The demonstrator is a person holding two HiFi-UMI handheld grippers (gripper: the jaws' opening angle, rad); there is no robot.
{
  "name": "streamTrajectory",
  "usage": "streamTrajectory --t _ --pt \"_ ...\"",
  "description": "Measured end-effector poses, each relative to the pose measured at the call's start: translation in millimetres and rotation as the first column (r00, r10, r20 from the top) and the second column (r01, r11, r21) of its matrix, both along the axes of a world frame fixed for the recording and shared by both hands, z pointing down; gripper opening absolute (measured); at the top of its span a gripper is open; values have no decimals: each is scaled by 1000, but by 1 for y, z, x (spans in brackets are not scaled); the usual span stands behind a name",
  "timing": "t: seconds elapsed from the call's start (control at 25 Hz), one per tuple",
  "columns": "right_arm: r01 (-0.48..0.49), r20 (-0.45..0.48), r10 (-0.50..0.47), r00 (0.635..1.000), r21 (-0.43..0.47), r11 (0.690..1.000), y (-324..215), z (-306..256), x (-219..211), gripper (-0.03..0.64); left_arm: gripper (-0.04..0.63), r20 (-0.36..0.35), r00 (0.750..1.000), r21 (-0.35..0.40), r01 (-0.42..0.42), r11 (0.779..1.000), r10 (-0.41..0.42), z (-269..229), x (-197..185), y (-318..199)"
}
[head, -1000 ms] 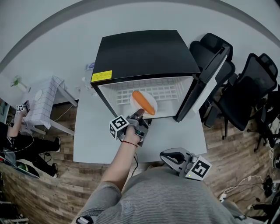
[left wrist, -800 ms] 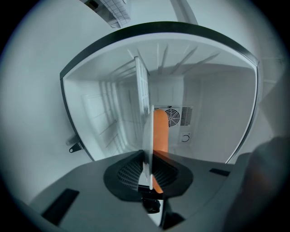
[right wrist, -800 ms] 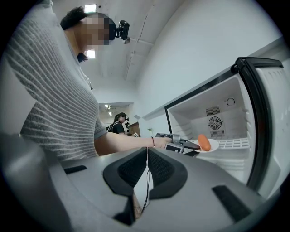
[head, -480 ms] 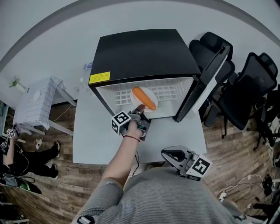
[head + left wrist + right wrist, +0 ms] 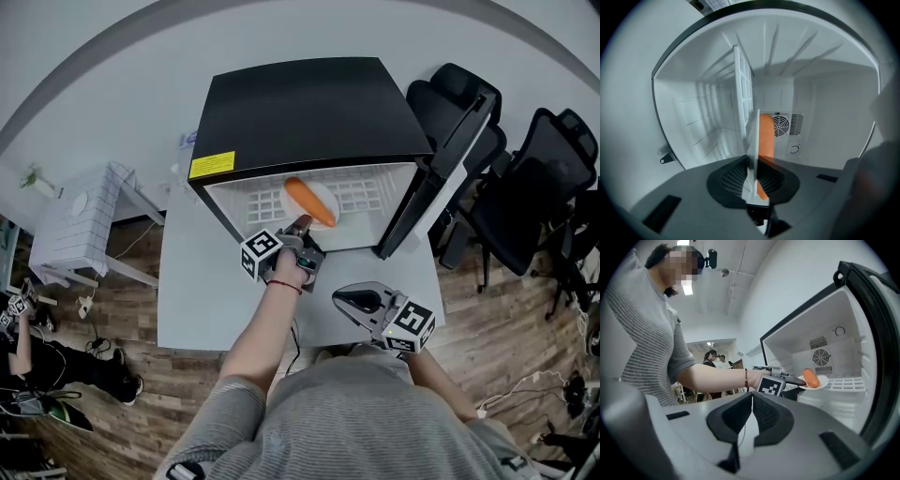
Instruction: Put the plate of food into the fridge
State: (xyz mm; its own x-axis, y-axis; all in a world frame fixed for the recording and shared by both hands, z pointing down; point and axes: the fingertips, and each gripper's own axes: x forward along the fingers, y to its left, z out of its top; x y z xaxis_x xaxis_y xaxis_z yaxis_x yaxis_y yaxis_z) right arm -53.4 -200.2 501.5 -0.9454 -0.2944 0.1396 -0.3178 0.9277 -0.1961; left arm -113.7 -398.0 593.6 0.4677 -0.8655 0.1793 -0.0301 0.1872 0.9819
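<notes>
A white plate (image 5: 322, 203) with a long orange piece of food (image 5: 308, 202) hangs just over the wire shelf (image 5: 361, 197) inside the open black fridge (image 5: 309, 108). My left gripper (image 5: 302, 224) is shut on the plate's near rim. In the left gripper view the plate (image 5: 753, 136) runs edge-on out of the jaws (image 5: 751, 165), with the food (image 5: 766, 136) beside it. My right gripper (image 5: 341, 298) is shut and empty over the table, short of the fridge opening. Its own view shows the closed jaws (image 5: 751, 399), the left gripper (image 5: 799, 379) and the plate (image 5: 822, 381).
The fridge door (image 5: 417, 206) stands open to the right. The fridge sits on a grey table (image 5: 197, 281). Black office chairs (image 5: 525, 187) crowd the right side. A small white side table (image 5: 84, 220) and people are at the far left.
The left gripper has carried the plate a little further into the fridge. The right gripper has moved up and left, closer to the fridge opening.
</notes>
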Motion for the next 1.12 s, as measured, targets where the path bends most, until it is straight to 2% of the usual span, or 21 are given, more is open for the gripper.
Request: streamTrajectory --t 0.36,0.68,1.0,1.12 --pt "48 -36 -51 998 -71 996 -10 34 -32 14 52 1 1000 3 13 1000 -13 1 2 -9" --pt "50 -36 -53 998 -88 995 -8 39 -33 14 54 -23 1000 31 0 1000 1 1 2 -9" --pt "51 -42 -55 998 -86 995 -4 39 -33 14 56 -14 1000 88 -20 996 21 -3 3 -9" --pt "53 -47 -57 997 -86 995 -2 41 -33 14 90 4 1000 122 -26 992 26 -8 3 -9"
